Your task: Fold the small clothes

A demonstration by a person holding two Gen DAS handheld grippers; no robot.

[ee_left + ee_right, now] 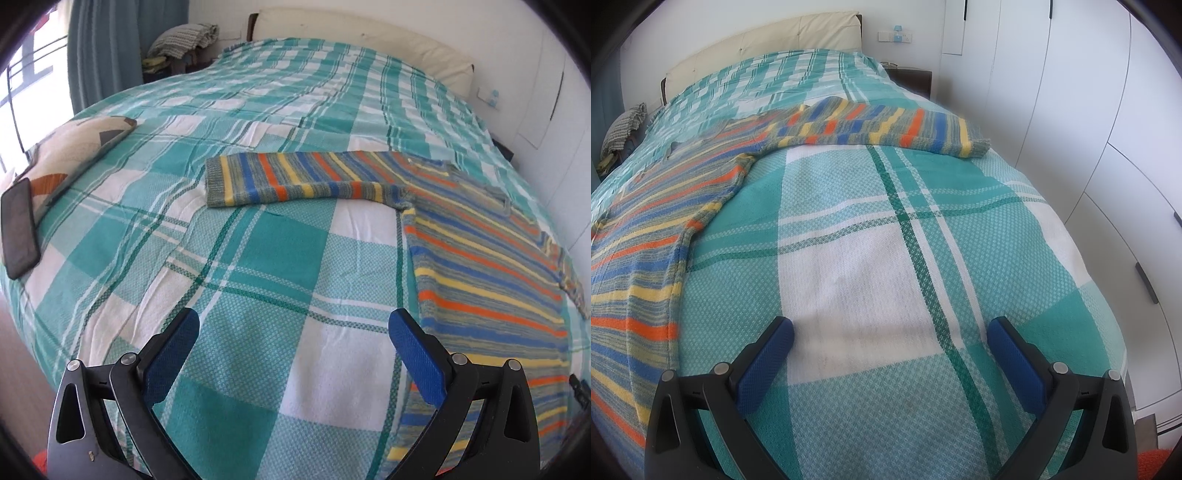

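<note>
Bed (pixel 258 229) in teal plaid, bare cover near both tools. Striped sweater (pixel 480 251) flat mid-bed, sleeves spread left and right, right cuff at bed edge. Left hand-held gripper (pixel 293 325), right hand-held gripper (pixel 890 332): jaws wide, empty.

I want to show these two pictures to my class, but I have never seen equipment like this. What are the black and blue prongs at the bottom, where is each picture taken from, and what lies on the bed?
The prongs are two-finger grippers that a person holds, one in each hand. A wide-angle camera on each looks forward along its fingers, so the room looks bent. One picture is from the left gripper, the other from the right gripper. Both stand wide open and hold nothing.

On the checked bedspread lies a striped jumper, spread flat, with one sleeve stretched out to the left and the other sleeve to the right. It is not yet folded. A dark phone rests on a patterned cushion at the left edge.
</note>
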